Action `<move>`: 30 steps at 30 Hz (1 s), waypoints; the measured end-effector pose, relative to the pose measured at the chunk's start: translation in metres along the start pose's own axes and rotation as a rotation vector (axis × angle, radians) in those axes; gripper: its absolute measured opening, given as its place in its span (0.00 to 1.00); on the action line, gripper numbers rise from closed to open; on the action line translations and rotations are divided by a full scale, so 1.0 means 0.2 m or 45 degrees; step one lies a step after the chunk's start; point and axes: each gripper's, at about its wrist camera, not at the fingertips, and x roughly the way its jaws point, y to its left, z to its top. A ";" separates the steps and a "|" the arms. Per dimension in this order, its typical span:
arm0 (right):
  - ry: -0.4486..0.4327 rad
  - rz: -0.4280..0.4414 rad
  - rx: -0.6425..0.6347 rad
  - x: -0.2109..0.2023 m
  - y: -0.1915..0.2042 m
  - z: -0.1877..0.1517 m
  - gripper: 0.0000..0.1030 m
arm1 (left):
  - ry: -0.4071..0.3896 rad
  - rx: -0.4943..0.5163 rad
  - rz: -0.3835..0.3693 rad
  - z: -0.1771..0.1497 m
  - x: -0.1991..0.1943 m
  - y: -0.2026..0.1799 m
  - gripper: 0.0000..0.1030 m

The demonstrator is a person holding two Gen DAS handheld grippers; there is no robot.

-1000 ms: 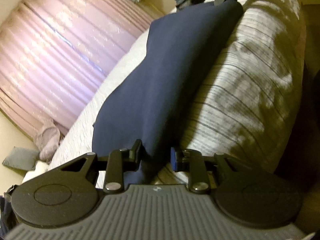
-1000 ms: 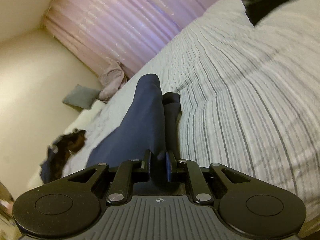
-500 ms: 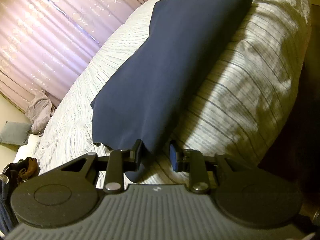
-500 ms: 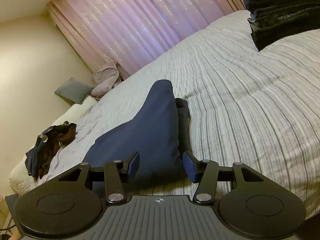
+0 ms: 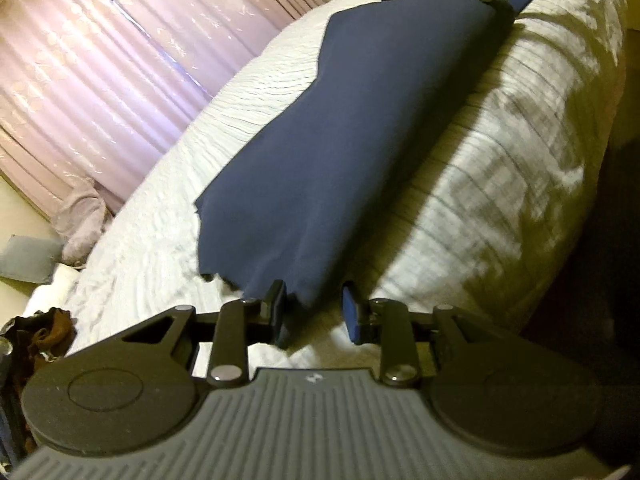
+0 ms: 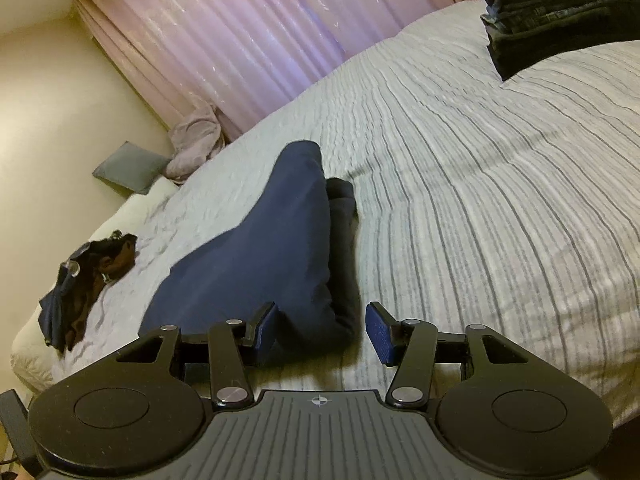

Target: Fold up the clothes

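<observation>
Both sets of fingers spread, gripping nothing: left gripper, right gripper; navy garment flat on the bed (near edge); could snag and unfold.

A: Is any writing, label, brand or number readable in either wrist view?

B: None. Each gripper body carries only a small pale mark: a blurred one in the left wrist view, a crosshair circle in the right. Neither forms letters or digits.
</observation>
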 end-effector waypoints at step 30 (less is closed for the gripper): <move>-0.009 0.335 0.207 0.03 -0.14 -0.01 0.50 | -0.275 -0.032 -0.579 1.01 0.39 0.23 0.37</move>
